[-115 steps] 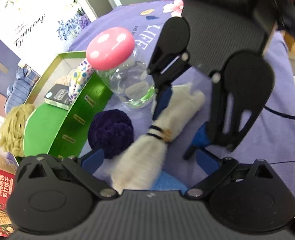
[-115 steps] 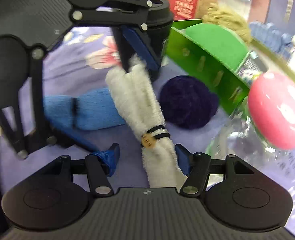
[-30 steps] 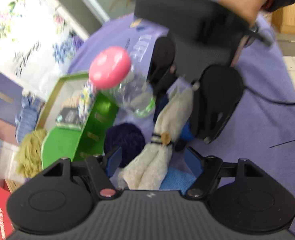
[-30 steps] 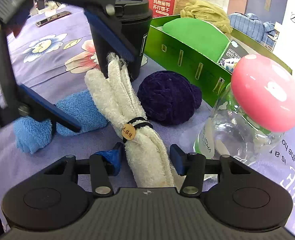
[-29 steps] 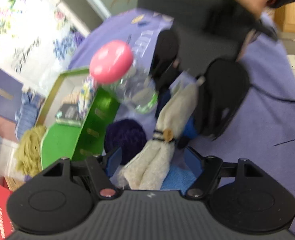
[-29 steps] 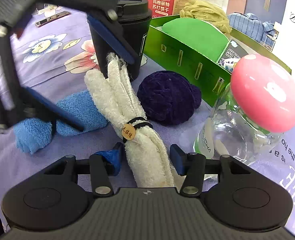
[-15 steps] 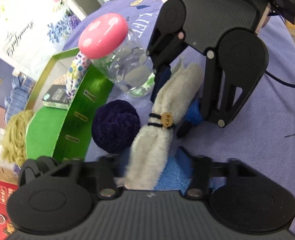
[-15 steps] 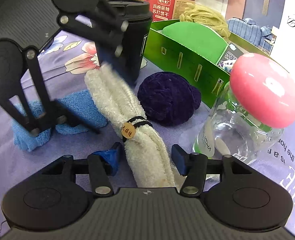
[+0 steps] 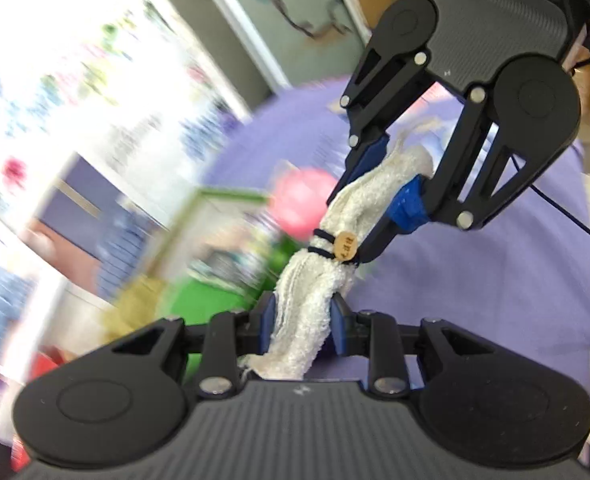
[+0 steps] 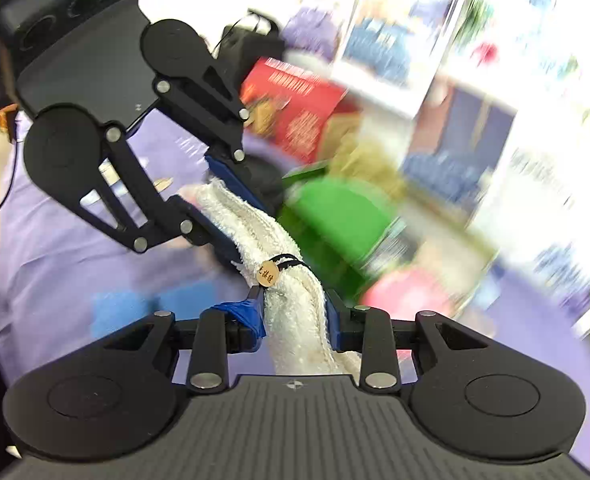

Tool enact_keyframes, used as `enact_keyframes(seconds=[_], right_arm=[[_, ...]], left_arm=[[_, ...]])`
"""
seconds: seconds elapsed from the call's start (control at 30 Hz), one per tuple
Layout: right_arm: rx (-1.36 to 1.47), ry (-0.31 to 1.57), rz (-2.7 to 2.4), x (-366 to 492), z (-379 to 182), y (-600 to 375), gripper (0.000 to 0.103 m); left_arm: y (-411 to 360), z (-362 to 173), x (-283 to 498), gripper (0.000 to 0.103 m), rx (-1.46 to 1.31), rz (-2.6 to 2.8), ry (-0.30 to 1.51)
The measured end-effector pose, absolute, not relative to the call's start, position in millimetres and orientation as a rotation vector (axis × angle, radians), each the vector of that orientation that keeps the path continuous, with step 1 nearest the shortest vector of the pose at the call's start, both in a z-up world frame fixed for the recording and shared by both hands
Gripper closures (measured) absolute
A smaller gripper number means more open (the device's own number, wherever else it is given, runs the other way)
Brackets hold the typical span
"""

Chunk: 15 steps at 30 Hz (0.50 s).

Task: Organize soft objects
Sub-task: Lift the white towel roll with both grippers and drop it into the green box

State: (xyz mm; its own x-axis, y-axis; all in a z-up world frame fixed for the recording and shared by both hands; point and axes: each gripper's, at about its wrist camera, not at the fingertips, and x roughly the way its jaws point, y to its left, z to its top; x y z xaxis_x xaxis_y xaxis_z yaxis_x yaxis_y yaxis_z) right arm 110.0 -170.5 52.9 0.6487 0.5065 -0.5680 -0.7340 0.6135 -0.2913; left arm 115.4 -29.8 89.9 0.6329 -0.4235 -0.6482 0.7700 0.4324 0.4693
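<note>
Purple tablecloth point(image 9: 475, 280) under green box point(image 10: 335, 216)

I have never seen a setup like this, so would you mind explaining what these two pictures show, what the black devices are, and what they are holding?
There is no robot here: a person holds a two-finger gripper in each hand, and each gripper carries a fisheye camera looking along its fingers. One picture comes from the left gripper, with the right one facing it; the other comes from the right gripper, with the left one opposite. Both are shut on the same rolled white towel, one at each end, with a black hair tie and a small wooden tag around its middle. Below is a purple tablecloth. The background is badly blurred: a green box, something pink, a blue cloth and a red carton can just be made out.
</note>
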Motion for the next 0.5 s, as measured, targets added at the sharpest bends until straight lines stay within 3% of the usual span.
enact_keyframes(seconds=[0.17,0.23,0.27,0.3,0.5], right_arm=[[-0.602,0.423,0.668,184.4,83.2,-165.7,0.089],[-0.616,0.431,0.658,221.6,82.9,-162.4,0.085],[-0.619,0.457,0.663,240.6,80.8,-159.5,0.084],[-0.616,0.471,0.662,257.4,77.0,-158.0,0.083],[-0.417,0.473,0.589,306.8,66.7,-169.7,0.080]], left_arm=[[-44.8,122.7,183.3,0.073,0.795,-0.664,0.423],[-50.7,120.8,221.2,0.060,0.785,-0.607,0.437],[-52.7,116.9,238.8,0.038,0.784,-0.573,0.444],[-53.4,112.0,255.8,0.027,0.780,-0.554,0.466],[-24.0,92.8,326.4,0.028,0.573,-0.425,0.646]])
